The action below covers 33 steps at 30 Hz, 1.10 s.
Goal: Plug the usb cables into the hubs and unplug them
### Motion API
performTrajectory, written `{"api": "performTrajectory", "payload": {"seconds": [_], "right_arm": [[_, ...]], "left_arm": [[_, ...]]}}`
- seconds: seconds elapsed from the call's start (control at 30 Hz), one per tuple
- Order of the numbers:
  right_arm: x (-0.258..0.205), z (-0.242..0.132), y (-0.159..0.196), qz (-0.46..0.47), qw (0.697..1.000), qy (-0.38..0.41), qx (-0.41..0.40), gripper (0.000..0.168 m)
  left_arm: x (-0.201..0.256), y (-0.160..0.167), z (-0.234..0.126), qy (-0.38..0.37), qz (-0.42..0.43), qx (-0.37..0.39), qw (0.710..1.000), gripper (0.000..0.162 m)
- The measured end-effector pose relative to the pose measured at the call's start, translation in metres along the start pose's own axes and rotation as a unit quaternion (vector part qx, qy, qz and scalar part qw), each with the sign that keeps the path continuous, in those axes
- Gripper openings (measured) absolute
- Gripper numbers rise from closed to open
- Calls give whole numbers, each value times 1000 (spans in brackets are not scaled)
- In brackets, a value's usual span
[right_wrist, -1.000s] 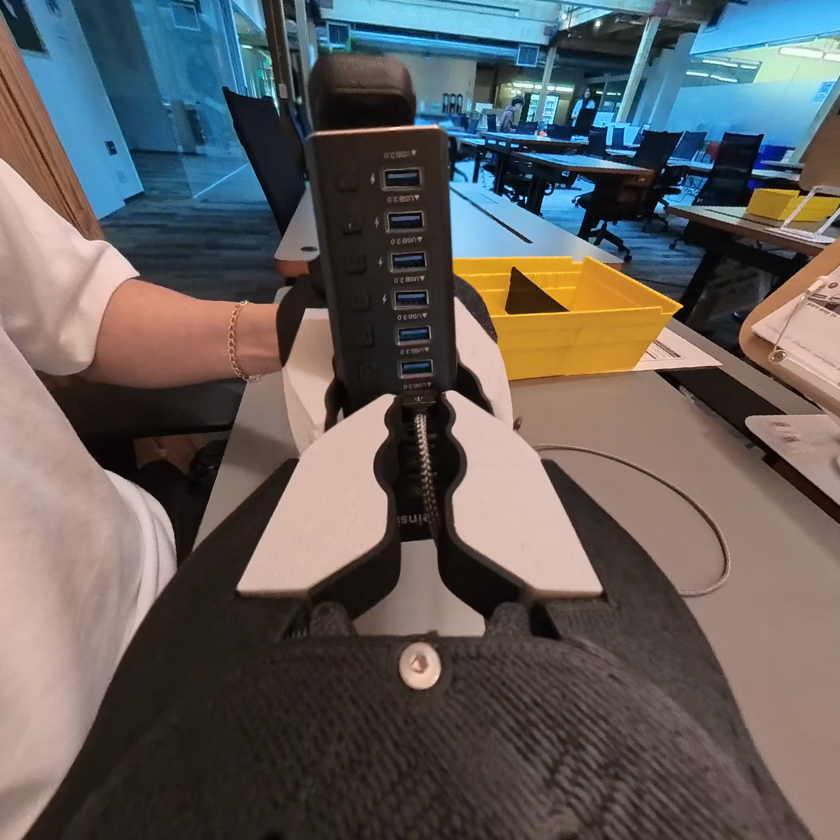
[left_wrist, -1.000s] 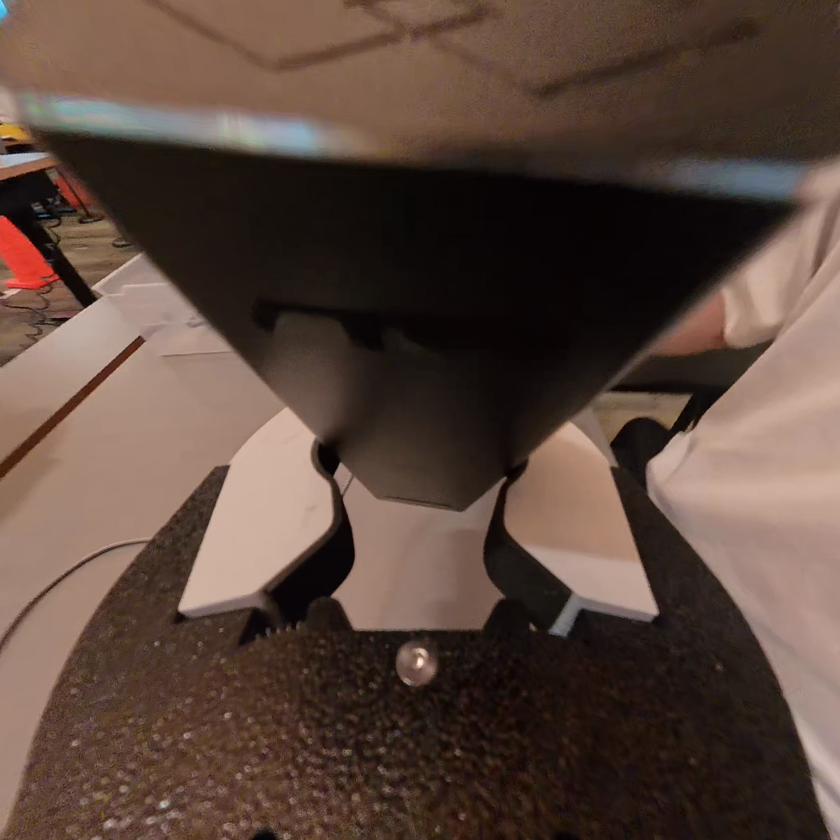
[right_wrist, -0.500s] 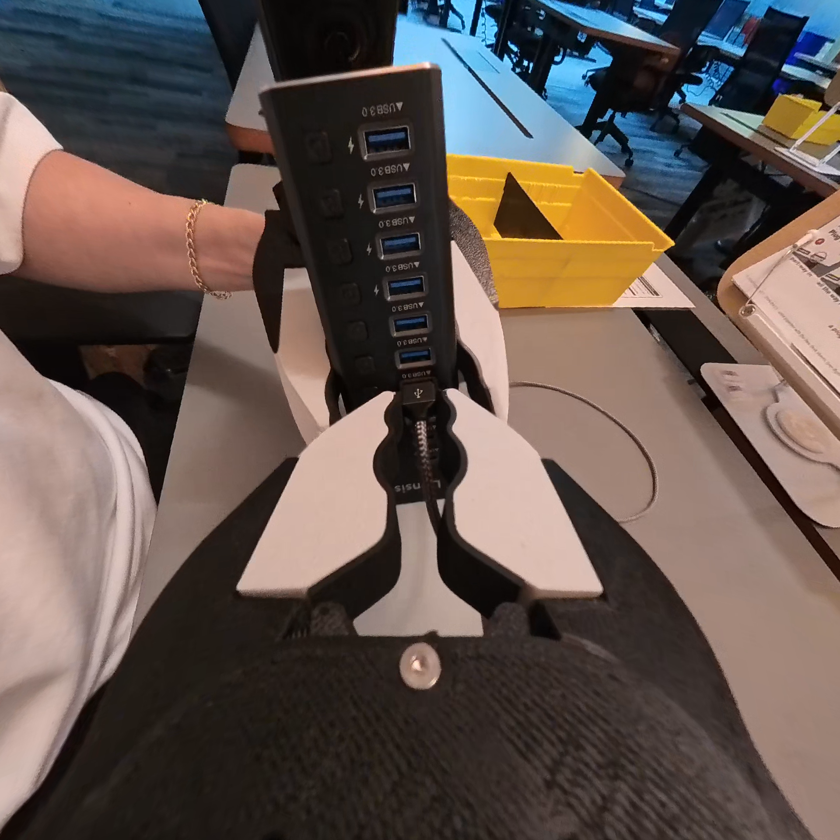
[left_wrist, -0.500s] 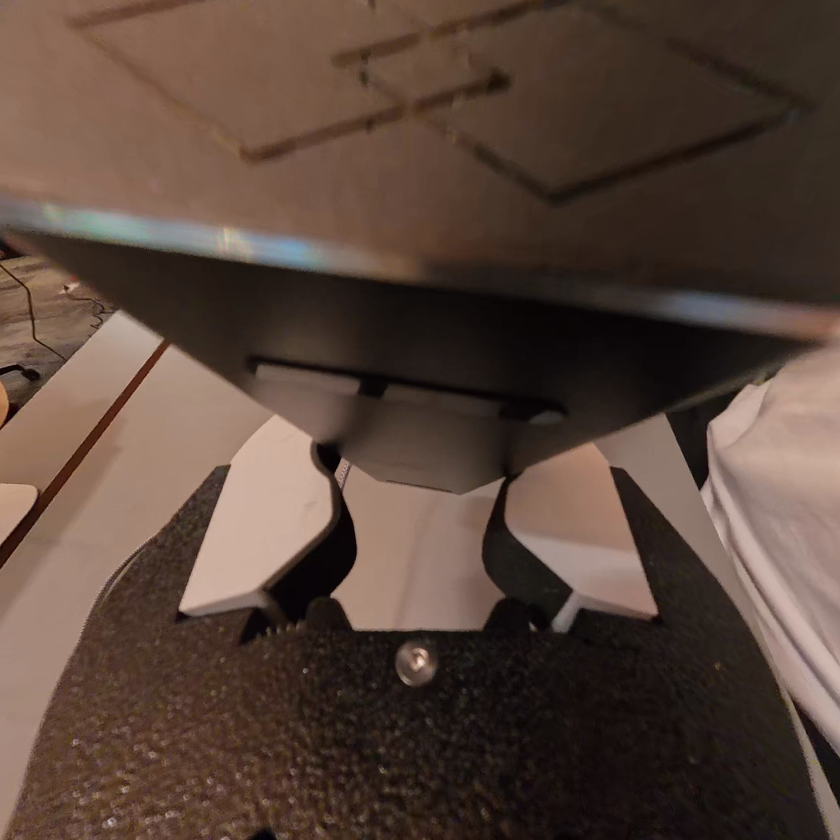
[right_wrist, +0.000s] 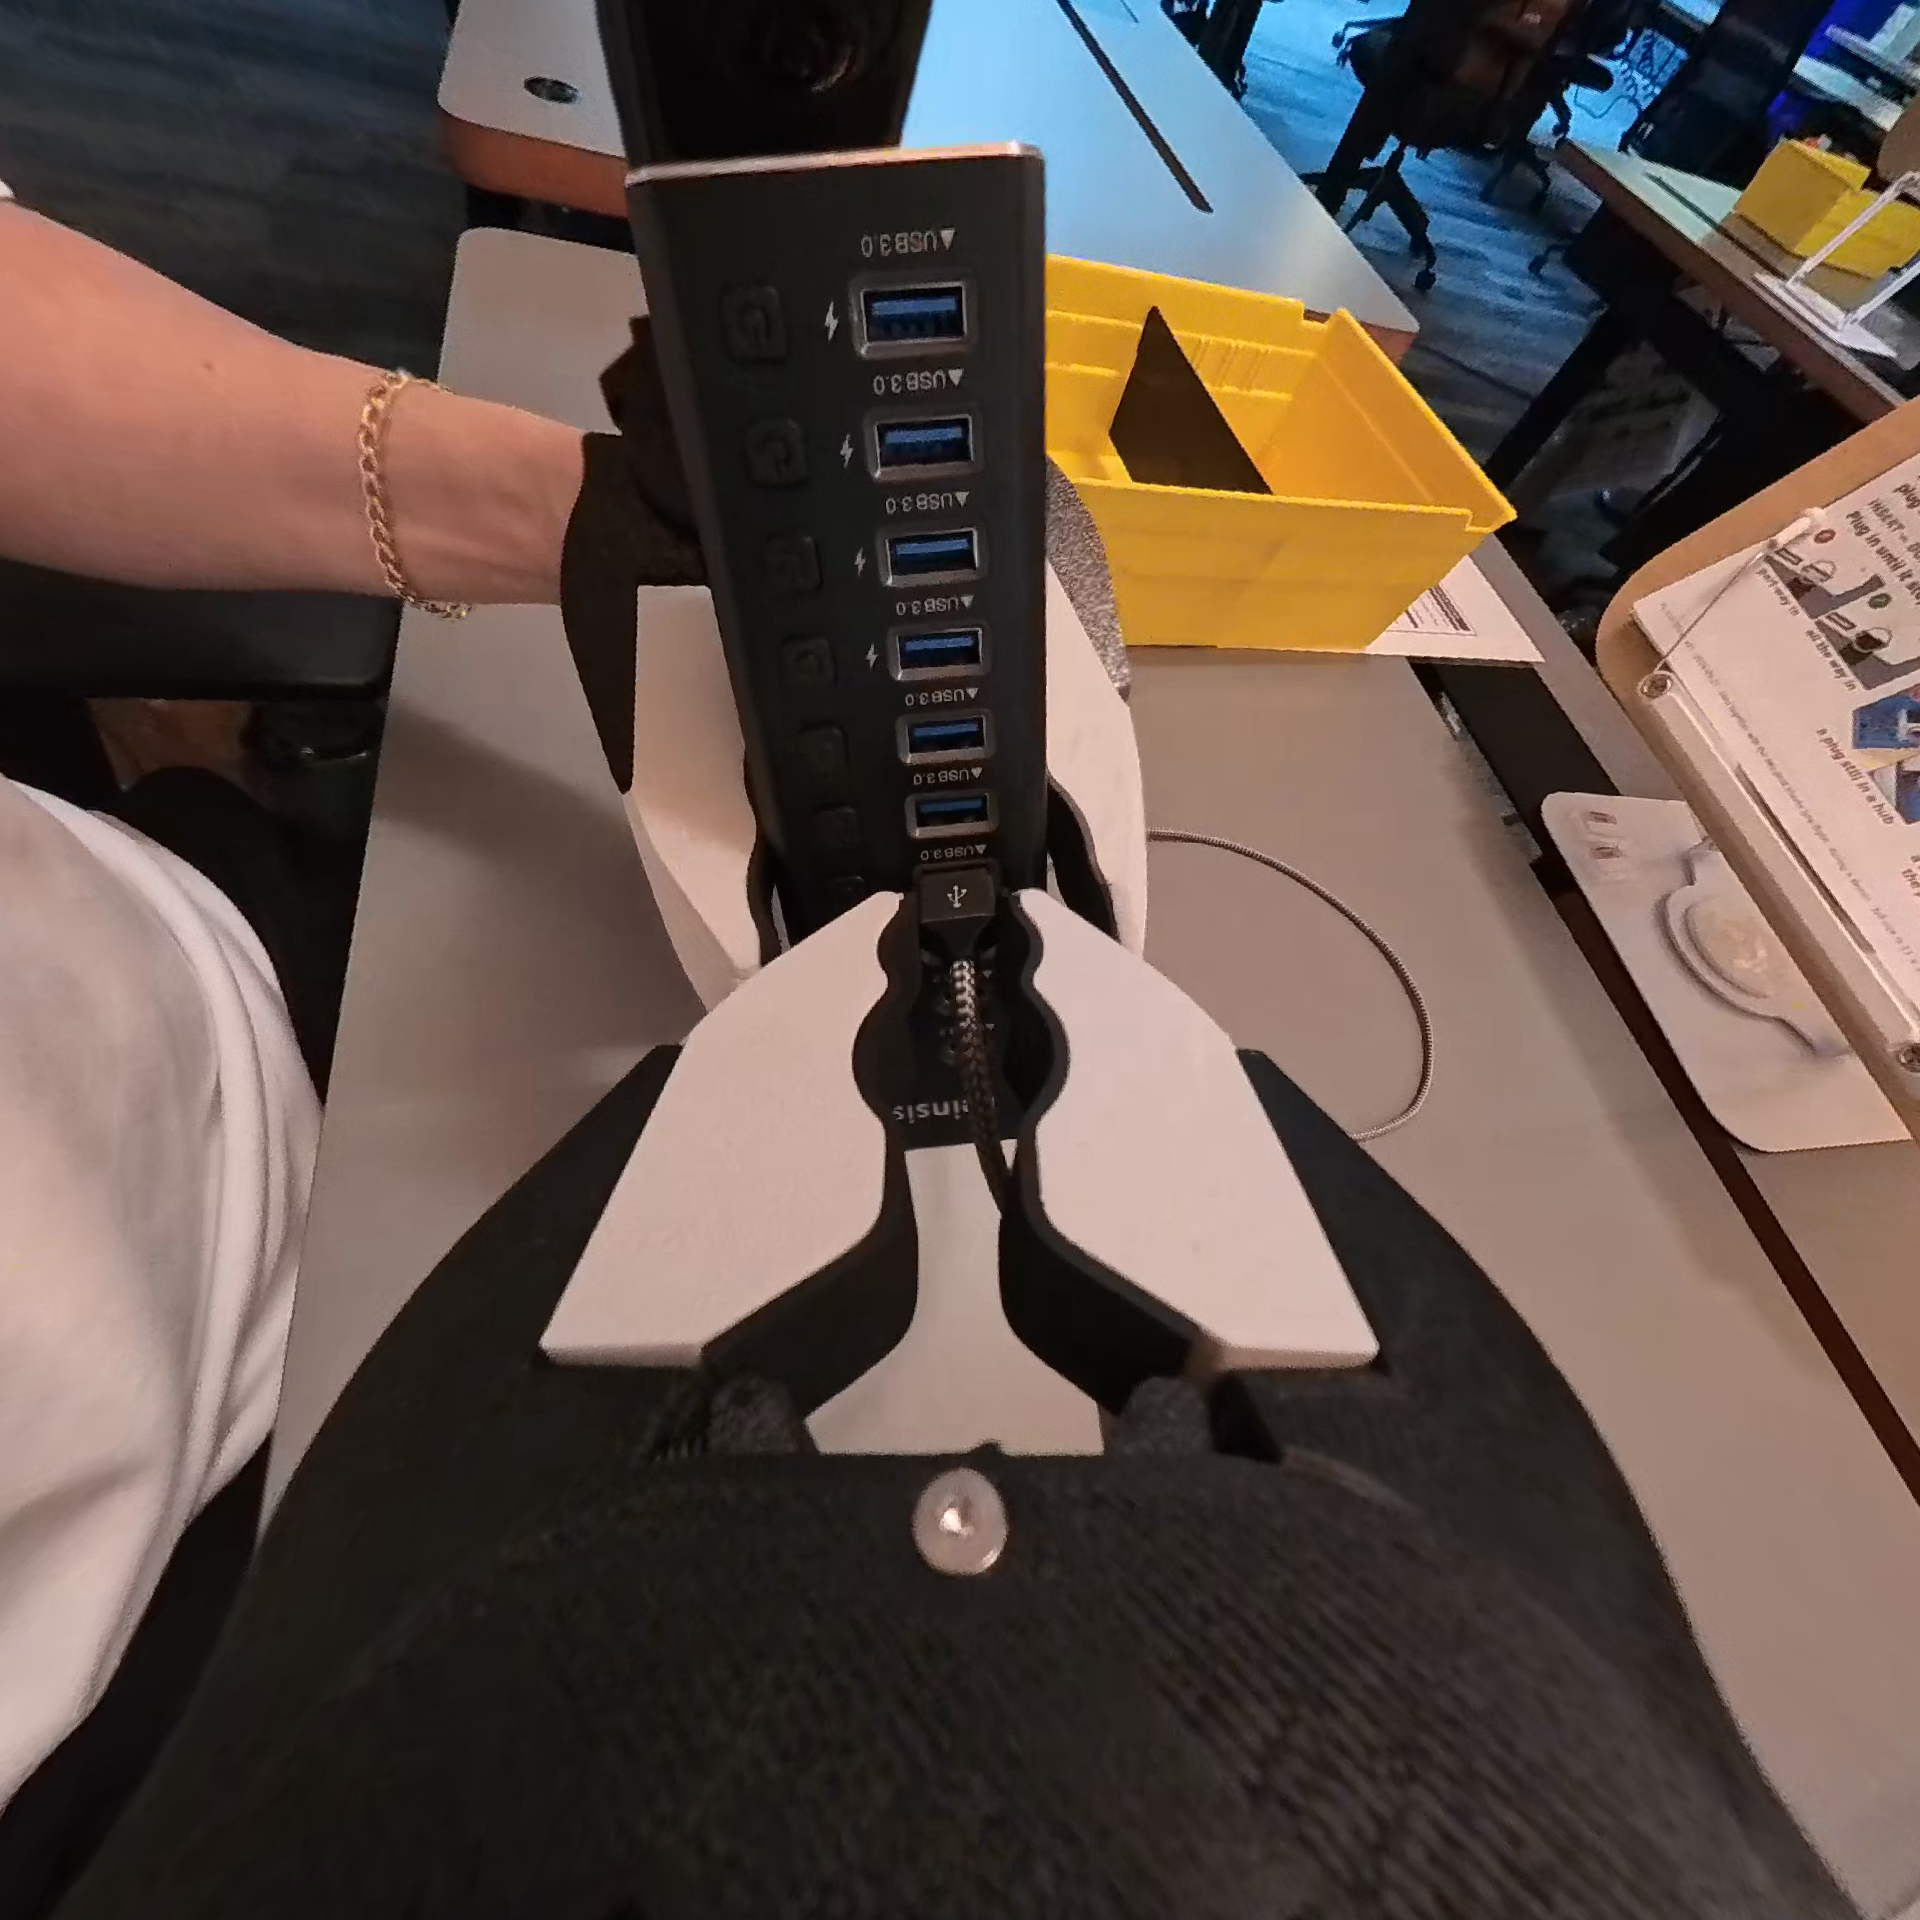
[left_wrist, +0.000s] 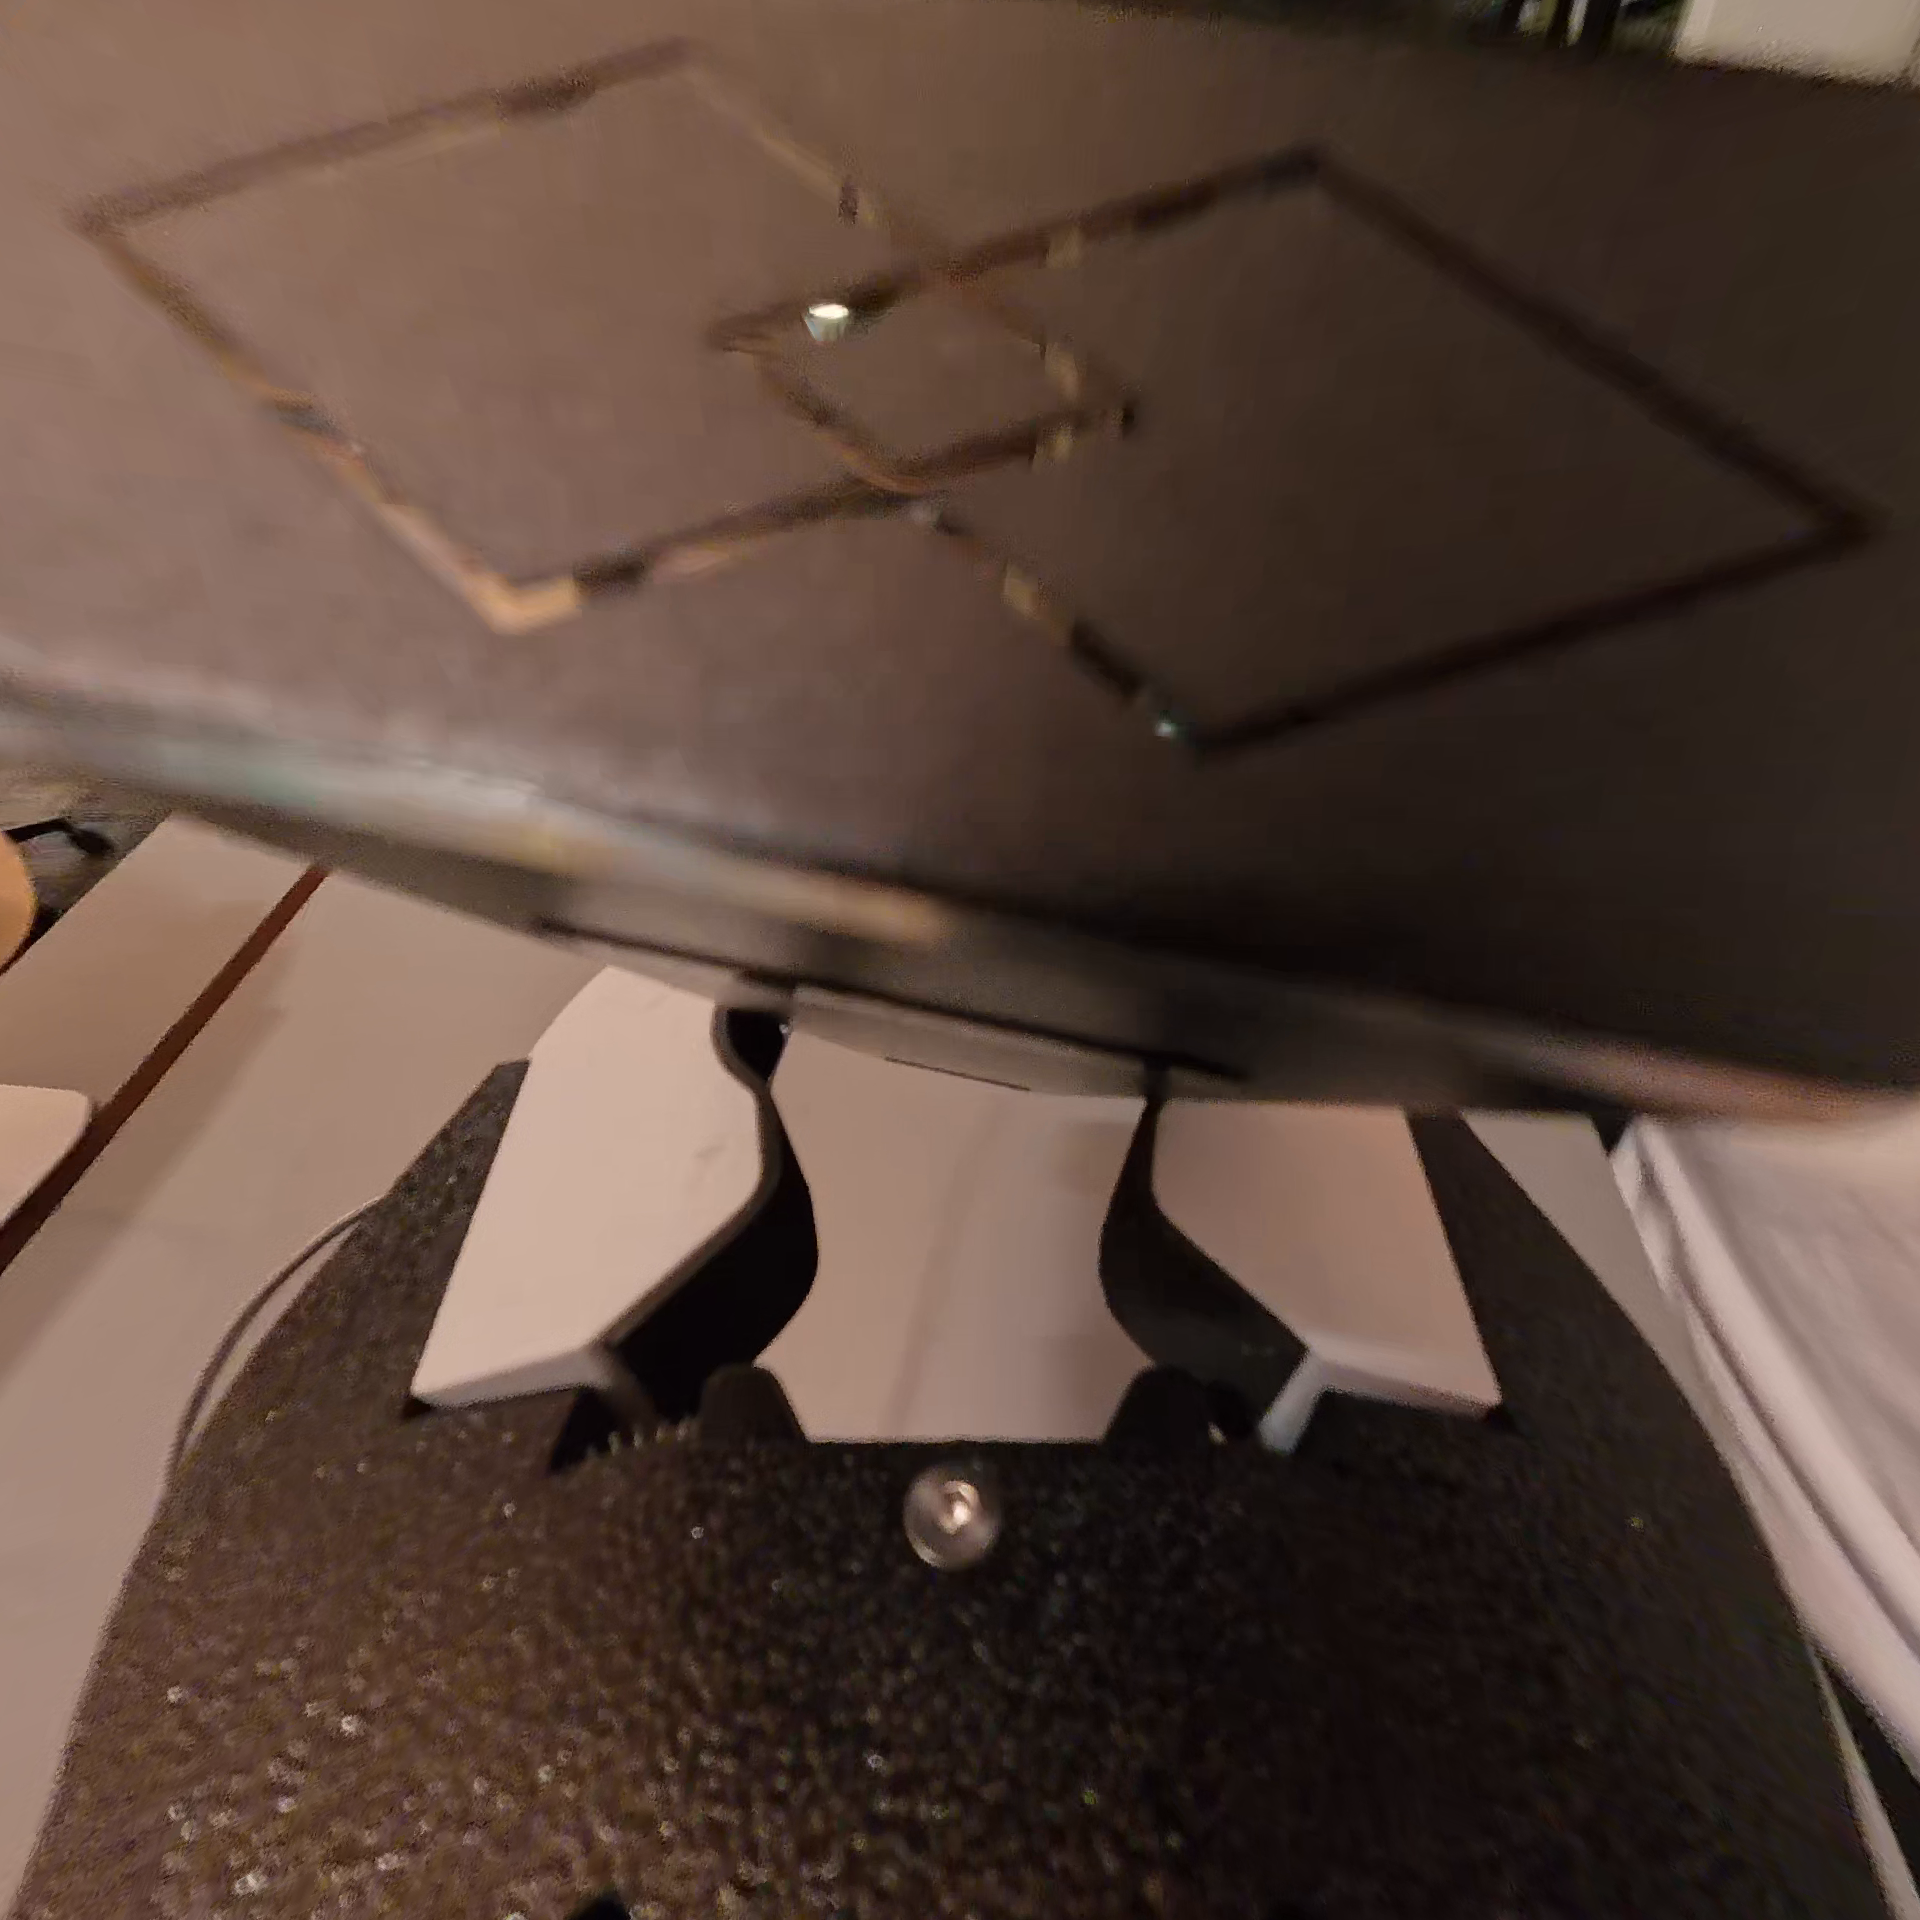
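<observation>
An open office of desks and dark chairs is stretching away behind a pale grey surface (right_wrist: 1351, 935), where a yellow bin (right_wrist: 1278, 520) is sitting at the far side with a dark triangular piece standing inside it. A board with clipped instruction sheets (right_wrist: 1787, 727) is leaning at the right edge, just above a white blister pack (right_wrist: 1704, 966). The right claw (right_wrist: 961, 914) is pinching the black plug of a braided usb cable (right_wrist: 966, 1029), its white fingers (right_wrist: 790, 1143) pressing together around the plug body while the braid is running back between them; more of the braided cord is looping over the surface to the right. The plug tip is meeting the lowest port of a tall black hub (right_wrist: 862, 520), which is standing nearly upright directly ahead of the right claw, showing a column of blue ports; whether the plug is fully seated cannot be told. The left claw (right_wrist: 894, 810) is gripping the hub's lower end from behind, a bare forearm with a gold bracelet (right_wrist: 390, 499) reaching in from the left. In the left wrist view the hub's dark back (left_wrist: 935, 416), blurred and very close, is filling the upper frame, and the left claw's fingers (left_wrist: 623, 1195) are closing on its lower end.
</observation>
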State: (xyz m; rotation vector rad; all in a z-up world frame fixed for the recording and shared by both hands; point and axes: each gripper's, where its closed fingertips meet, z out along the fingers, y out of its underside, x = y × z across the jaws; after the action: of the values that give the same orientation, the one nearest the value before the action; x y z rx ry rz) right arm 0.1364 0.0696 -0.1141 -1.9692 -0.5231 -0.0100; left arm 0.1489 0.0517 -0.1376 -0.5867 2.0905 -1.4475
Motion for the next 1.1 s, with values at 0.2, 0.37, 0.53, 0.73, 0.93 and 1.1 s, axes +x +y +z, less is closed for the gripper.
{"api": "performTrajectory", "payload": {"seconds": [0.2,0.37,0.53,0.73,0.93,1.1], "right_arm": [[-2,1,2,25,999,-17,10,15],[7,-6,10,36,999,-7,2,16],[14,-10,-2,33,999,-28,21,15],[5,-1,-7,69,994,-72,47,15],[-7,13,-3,77,992,-92,41,15],[-5,7,-3,44,996,-75,16,14]], "left_arm": [[0,5,-1,-5,5,-18,1000,65],[-11,-9,-19,-15,-34,21,999,56],[-15,-14,-16,-2,9,-9,1000,58],[0,-11,-9,55,-44,44,997,63],[9,-20,-5,86,-84,80,990,76],[11,-1,1,70,-47,14,996,72]]}}
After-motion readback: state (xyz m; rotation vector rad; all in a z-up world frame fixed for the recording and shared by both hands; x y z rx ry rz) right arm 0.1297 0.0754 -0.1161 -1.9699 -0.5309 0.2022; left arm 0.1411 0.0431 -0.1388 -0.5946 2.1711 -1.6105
